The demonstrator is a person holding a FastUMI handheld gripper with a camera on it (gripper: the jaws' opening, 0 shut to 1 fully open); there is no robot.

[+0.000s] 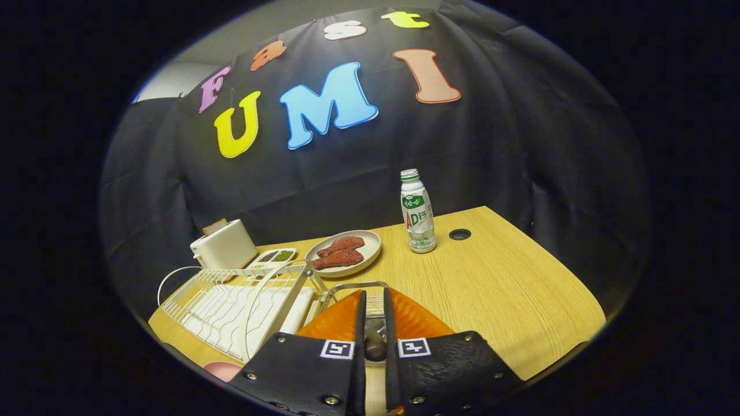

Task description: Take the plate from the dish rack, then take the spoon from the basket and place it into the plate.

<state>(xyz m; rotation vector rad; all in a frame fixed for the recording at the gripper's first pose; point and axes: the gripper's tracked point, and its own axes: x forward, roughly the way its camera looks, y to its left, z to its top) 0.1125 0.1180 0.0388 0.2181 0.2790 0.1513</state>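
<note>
Gripper (373, 315): fingers nearly together, only a thin slot left between them; they pointed fwd over the basket.
Spoon (374, 346): a dark rounded bit sat in the slot between the fingers, low down near their base. Looked like the spoon, but too hidden to be sure. Couldn't tell if both fingers pressed on it.
Basket (361, 287): small wire one w/ a curved top rim, fixed at the rack's right end, right at the fingertips and partly hidden behind them.
Rack (231, 306): white wire dish rack on the table, left of the fingers, running away to the left. Slots looked bare from where I stood.
Pink plate (222, 370): just an edge of it showed, on the near side of the rack, left of the gripper body.
Table (509, 289): light wood, w/ a round cable hole (459, 234) near the far right corner.
Bottle (418, 211): upright, white cap, well beyond the fingers and a bit right, near the hole.
Meat plate (344, 254): beige plate w/ two reddish slabs on it, beyond the basket, left of the bottle.
Tray (274, 256): small divided dish w/ dark and green bits, just left of the meat plate.
Toaster (224, 245): white, at the far left, behind the rack; a white cord (167, 280) looped off it.
</note>
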